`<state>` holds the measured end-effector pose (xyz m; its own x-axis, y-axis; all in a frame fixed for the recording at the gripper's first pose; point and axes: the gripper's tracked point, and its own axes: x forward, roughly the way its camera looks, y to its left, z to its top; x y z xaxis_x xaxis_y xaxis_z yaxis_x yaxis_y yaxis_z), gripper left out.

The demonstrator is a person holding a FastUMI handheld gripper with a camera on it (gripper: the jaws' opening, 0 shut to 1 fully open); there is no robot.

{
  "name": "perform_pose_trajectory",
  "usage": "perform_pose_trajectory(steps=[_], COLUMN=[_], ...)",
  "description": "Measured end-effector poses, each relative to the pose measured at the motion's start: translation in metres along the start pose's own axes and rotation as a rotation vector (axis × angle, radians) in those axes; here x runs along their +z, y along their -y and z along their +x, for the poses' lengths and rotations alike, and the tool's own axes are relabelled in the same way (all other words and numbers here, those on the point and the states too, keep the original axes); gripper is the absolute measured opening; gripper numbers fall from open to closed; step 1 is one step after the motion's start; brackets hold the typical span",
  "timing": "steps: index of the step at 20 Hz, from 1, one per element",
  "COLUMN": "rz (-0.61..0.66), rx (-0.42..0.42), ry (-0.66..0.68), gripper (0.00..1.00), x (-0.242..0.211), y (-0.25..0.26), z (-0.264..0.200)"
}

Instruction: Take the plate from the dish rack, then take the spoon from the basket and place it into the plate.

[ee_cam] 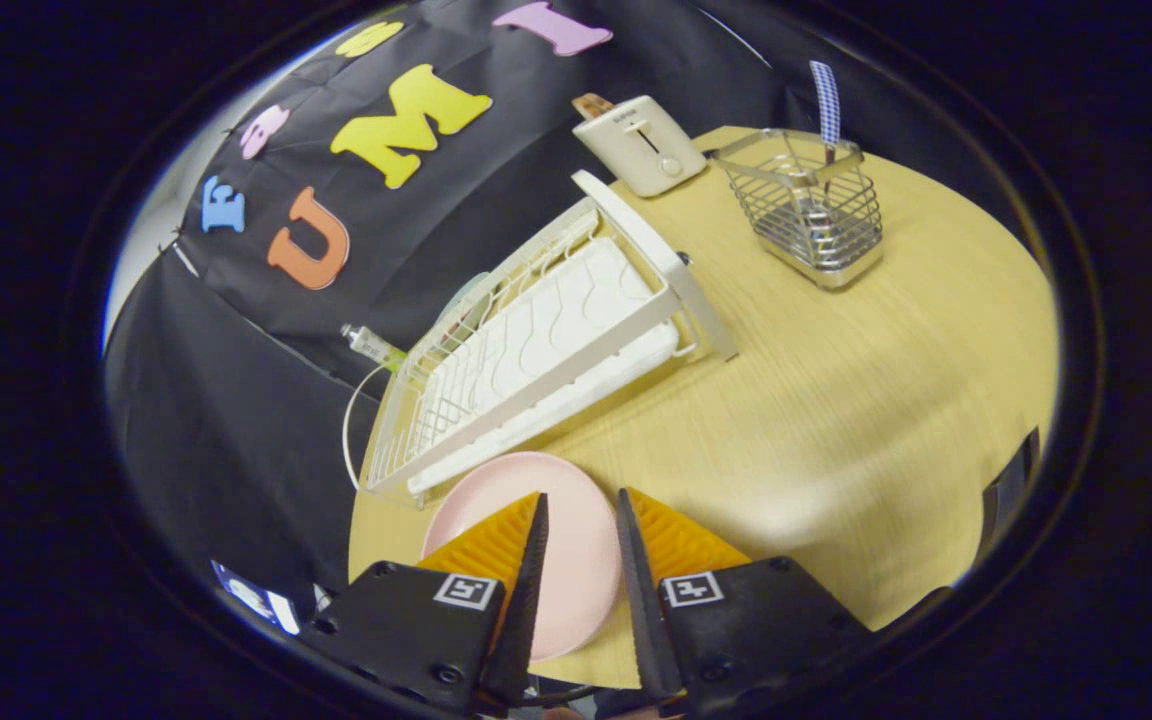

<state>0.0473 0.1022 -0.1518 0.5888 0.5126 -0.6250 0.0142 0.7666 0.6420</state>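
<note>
The plate point(576, 545) lies on the tabletop point(836, 420), out of the dish rack point(536, 350); fingers point(496, 545) spread, empty; the spoon point(825, 105) waits in the basket point(806, 210).

Tool point(581, 500) fingers parted by a narrow gap, empty.

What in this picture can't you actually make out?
- Spoon: in the gripper view its handle sticks out of the wire basket; the bowl end is lost behind the mesh.
- Pink plate: the tool covers part of it; fingers apart, contact unclear.
- Toaster: markings too small.
</note>
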Motion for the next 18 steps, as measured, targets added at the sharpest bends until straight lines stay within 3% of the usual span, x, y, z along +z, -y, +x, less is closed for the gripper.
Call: perform_pose_trajectory(steps=[3,9,13,18], rz=[-0.099,-0.34,-0.477,-0.569], rx=[-0.038,-0.19,-0.335,-0.387], ry=[0.081,0.351,0.555,0.617], gripper=[0.77,0.97,0.99,1.0], x=[0.012,0.046,0.077,0.108], y=[0.003,0.024,0.05,0.086], z=[-0.018,-0.067,-0.111,-0.122])
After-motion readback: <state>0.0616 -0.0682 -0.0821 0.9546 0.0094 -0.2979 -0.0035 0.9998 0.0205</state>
